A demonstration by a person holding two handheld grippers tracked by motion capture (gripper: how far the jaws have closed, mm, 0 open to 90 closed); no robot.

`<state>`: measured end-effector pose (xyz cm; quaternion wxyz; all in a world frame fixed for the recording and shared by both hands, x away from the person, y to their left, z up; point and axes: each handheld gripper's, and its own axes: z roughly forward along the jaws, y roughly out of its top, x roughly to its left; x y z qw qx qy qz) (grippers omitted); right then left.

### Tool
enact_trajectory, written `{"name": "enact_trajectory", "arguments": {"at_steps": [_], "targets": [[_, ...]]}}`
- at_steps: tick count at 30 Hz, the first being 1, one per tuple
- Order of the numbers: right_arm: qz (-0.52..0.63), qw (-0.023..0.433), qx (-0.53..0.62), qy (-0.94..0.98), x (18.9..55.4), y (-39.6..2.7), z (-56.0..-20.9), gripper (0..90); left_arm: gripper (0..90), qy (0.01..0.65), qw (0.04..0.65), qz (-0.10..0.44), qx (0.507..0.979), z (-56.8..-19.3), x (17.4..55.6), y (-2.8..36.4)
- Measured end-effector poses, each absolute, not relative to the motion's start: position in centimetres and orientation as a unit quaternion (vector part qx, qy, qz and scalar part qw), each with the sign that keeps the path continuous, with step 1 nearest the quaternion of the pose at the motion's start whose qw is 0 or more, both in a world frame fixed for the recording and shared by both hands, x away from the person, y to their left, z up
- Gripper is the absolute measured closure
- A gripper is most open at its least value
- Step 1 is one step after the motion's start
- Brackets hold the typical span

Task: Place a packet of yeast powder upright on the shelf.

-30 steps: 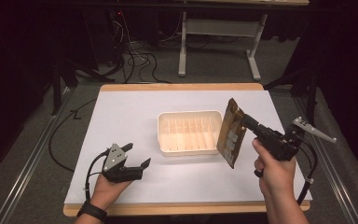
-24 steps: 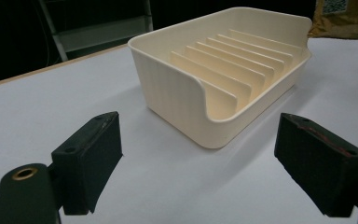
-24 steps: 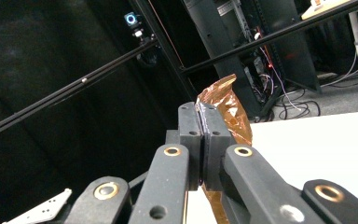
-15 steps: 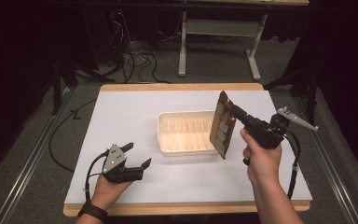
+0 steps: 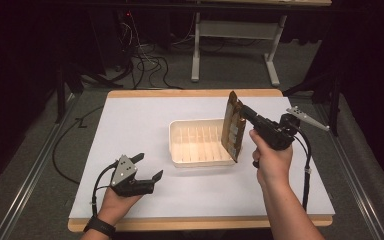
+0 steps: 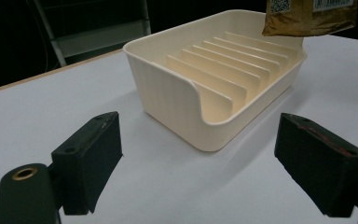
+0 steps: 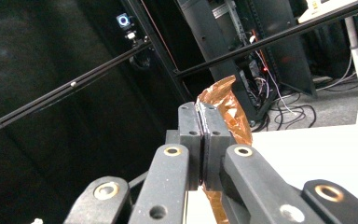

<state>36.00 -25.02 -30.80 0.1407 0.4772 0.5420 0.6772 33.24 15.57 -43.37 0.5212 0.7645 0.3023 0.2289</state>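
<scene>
A cream plastic rack tray (image 5: 180, 150) with several upright dividers sits mid-table; its rim (image 6: 168, 60) is close in the left gripper view. My right gripper (image 5: 241, 112) is shut on the top of a brown-gold foil pouch (image 5: 233, 129), which hangs upright over the tray's right end. In the right gripper view the jaws are pressed together on the coppery pouch (image 7: 228, 105). The pouch's lower edge (image 6: 307, 18) hangs above the tray's far side. My left gripper (image 5: 147, 167) rests open near the table's front left, its fingers (image 6: 91, 154) spread wide with nothing between them.
The tray stands on a white sheet (image 5: 130, 120) over a wooden table (image 5: 190, 92). Cables (image 5: 145, 65) and a grey desk frame (image 5: 235, 35) lie on the floor beyond the far edge. Metal rails (image 5: 30, 170) run along both sides.
My right gripper has carried the pouch leftward, from beside the tray's right edge to over its right end. The left gripper has stayed put.
</scene>
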Motion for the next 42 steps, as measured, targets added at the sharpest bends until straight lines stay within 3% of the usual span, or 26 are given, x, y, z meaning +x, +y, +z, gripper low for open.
{"name": "enact_trajectory", "arguments": {"at_steps": [23,31,42], "targets": [[0.682,0.121,0.465,0.552,39.0,-18.2,-31.1,90.0,15.2,0.3,0.526,0.23,0.762,-43.2,33.1,15.9],[0.681,0.12,0.468,0.55,39.5,-18.3,-31.0,90.0,15.2,0.301,0.528,0.231,0.76,-43.1,33.1,15.9],[0.674,0.153,0.476,0.544,39.5,-20.7,-30.5,90.0,15.2,0.299,0.524,0.23,0.764,-43.2,33.1,15.9]]}}
